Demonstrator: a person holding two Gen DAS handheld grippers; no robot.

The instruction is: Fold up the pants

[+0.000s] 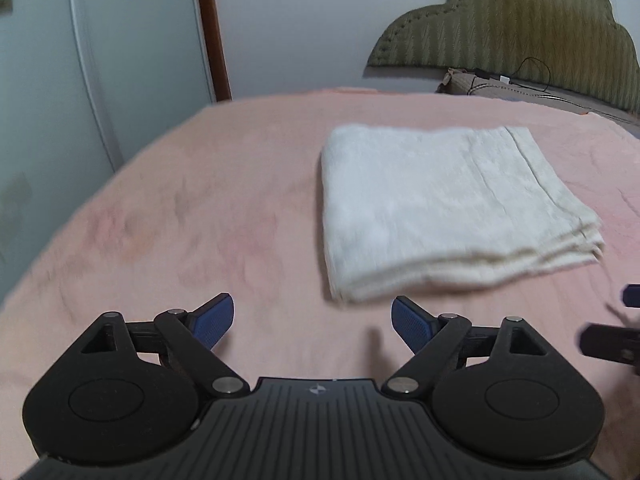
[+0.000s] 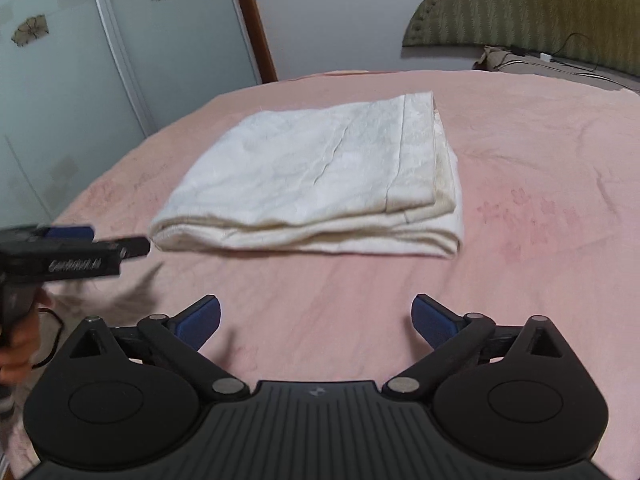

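Lying folded into a compact, layered rectangle, the white pants (image 2: 320, 184) are seen resting flat on the pink bed cover (image 2: 540, 152), which serves here as the landmark; they sit near its middle, well short of the padded headboard (image 2: 532, 4) at its far end. The stacked edges are turned toward both cameras, and the bundle is judged to be placed squarely so that it stays closed without support; the folding appears finished or nearly so.

To the left of the pants, over the near part of the bed cover, the left tool (image 1: 312, 322) is held apart from the cloth. Its jaws are spread wide and nothing is gripped between its blue pads (image 1: 214, 320); only bare cover is seen in the gap. It is pitched downward toward the cover, and a hand (image 2: 18, 344) is glimpsed around its handle in the right wrist view.

Further right, the right tool (image 2: 316, 320) is likewise released, its jaws fully parted with nothing between them, and is angled down at the cover just in front of the bundle's near edge. Neither tool is touching the pants. Both are judged to be held off so that the fold is not disturbed. Some motion blur is noted in the left wrist view.
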